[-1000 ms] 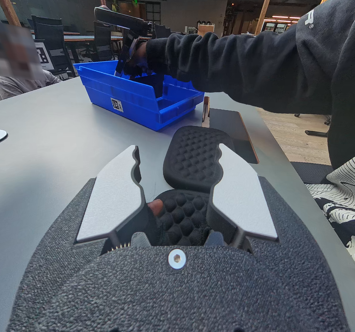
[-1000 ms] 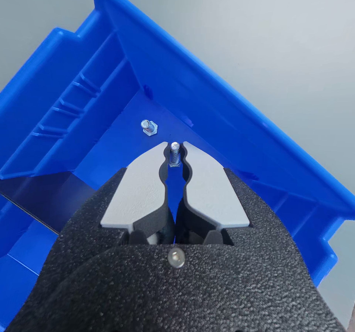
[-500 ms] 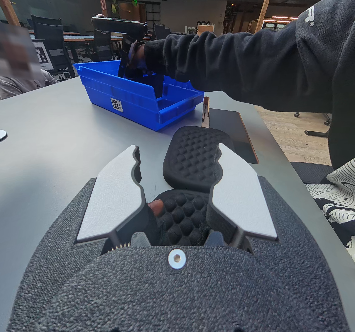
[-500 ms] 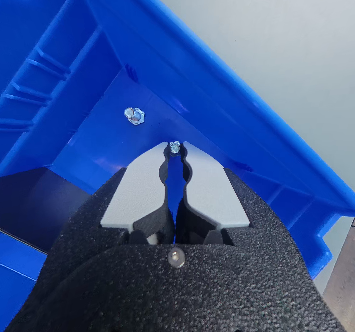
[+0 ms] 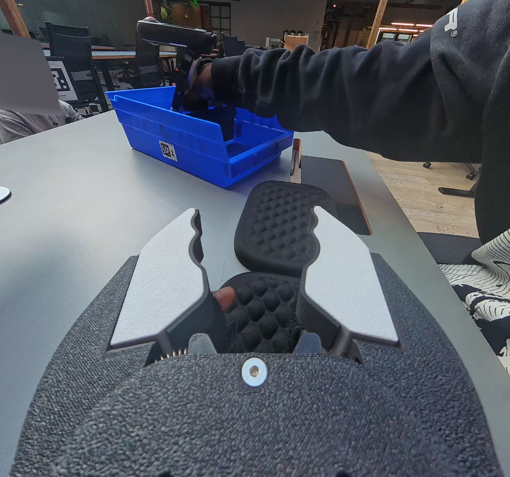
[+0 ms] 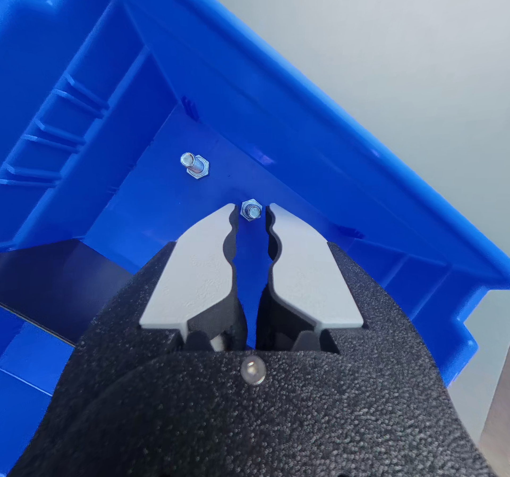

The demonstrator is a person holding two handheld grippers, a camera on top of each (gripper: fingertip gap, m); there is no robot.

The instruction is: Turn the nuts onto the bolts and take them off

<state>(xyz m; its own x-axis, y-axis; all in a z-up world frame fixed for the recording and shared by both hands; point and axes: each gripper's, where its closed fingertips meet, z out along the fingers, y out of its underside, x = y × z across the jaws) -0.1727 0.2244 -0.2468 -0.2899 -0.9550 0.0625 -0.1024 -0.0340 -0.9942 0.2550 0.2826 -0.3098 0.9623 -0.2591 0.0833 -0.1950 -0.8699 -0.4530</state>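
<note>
My right fingers (image 6: pixel 251 208), slightly parted, straddle the nut (image 6: pixel 250 210) on its upright bolt (image 6: pixel 254 211); left fingers (image 5: pixel 256 215) idle, released, far off.

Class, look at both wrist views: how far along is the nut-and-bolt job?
Done: both bolts in the blue bin carry nuts, the far bolt and the near bolt. In hand: the right gripper is open around the near bolt's nut, not clamping it. Left: unscrewing. The left gripper is open and empty over the table.
</note>
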